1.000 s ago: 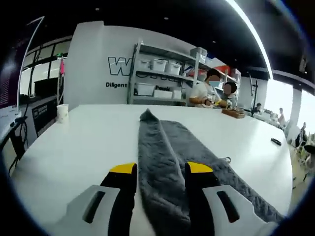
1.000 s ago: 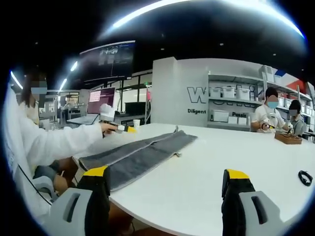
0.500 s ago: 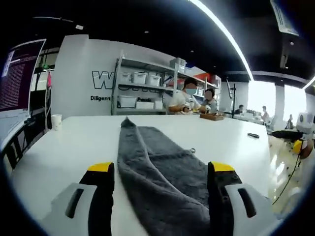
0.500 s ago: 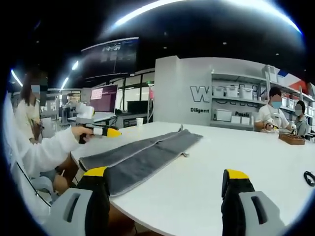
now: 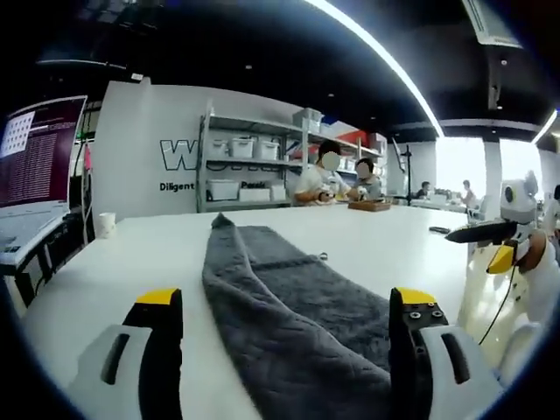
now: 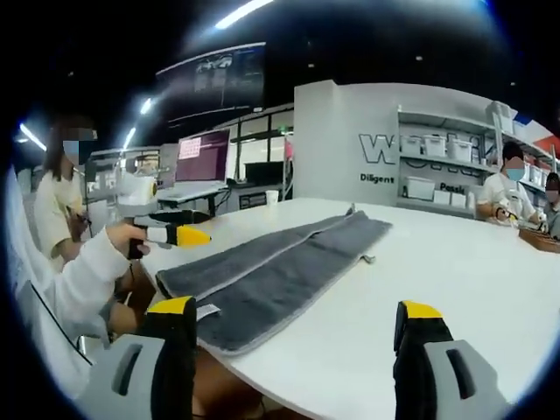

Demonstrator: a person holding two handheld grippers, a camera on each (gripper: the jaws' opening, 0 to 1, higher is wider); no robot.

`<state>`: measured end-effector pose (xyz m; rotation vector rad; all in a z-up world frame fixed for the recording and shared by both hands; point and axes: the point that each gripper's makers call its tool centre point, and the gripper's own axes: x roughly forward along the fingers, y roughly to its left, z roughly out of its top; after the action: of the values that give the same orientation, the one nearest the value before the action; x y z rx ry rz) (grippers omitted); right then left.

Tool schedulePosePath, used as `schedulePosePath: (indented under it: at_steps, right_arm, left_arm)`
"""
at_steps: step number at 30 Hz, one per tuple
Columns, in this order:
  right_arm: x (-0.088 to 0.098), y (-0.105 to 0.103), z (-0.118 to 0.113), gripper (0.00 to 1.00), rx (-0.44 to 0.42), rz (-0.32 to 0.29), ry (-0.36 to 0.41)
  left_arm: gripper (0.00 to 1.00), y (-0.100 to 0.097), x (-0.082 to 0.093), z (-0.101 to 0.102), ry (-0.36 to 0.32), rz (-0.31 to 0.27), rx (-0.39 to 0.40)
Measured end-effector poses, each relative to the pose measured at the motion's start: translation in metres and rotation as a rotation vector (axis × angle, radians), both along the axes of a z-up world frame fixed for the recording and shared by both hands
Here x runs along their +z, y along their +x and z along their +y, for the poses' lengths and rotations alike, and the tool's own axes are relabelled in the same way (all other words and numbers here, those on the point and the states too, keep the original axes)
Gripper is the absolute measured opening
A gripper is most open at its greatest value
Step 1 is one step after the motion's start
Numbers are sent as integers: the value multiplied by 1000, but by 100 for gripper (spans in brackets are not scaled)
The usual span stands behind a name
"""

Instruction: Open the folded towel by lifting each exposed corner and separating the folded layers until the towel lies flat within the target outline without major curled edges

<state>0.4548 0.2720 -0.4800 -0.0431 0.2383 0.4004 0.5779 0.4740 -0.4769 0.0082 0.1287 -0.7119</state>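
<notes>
A white wall (image 5: 149,149) at 11 o'clock in the left gripper view reads "Diligent" under a large "W". The white desk (image 6: 455,289) carries a folded grey towel (image 6: 280,276), running from 7 toward 1 o'clock. Left claw (image 5: 284,302) and right claw (image 6: 293,311) both gape wide, holding nothing.

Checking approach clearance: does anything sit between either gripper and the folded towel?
Nothing visible does. The grey towel lies directly ahead of the open left gripper; bare white table separates it from the open right gripper.
</notes>
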Motion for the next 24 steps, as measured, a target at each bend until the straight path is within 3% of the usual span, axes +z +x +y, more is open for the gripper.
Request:
schedulePosePath:
  at_steps: [6, 17, 24]
  right_arm:
    - [-17, 6, 19, 93, 16, 47, 14]
    - [-54, 13, 48, 76, -16, 138, -37]
    - [-63, 9, 50, 60, -48, 162, -89]
  left_arm:
    - [100, -11, -11, 5, 34, 15, -12]
    - [100, -15, 14, 28, 4, -46, 33]
    - [98, -13, 15, 33, -31, -29, 38]
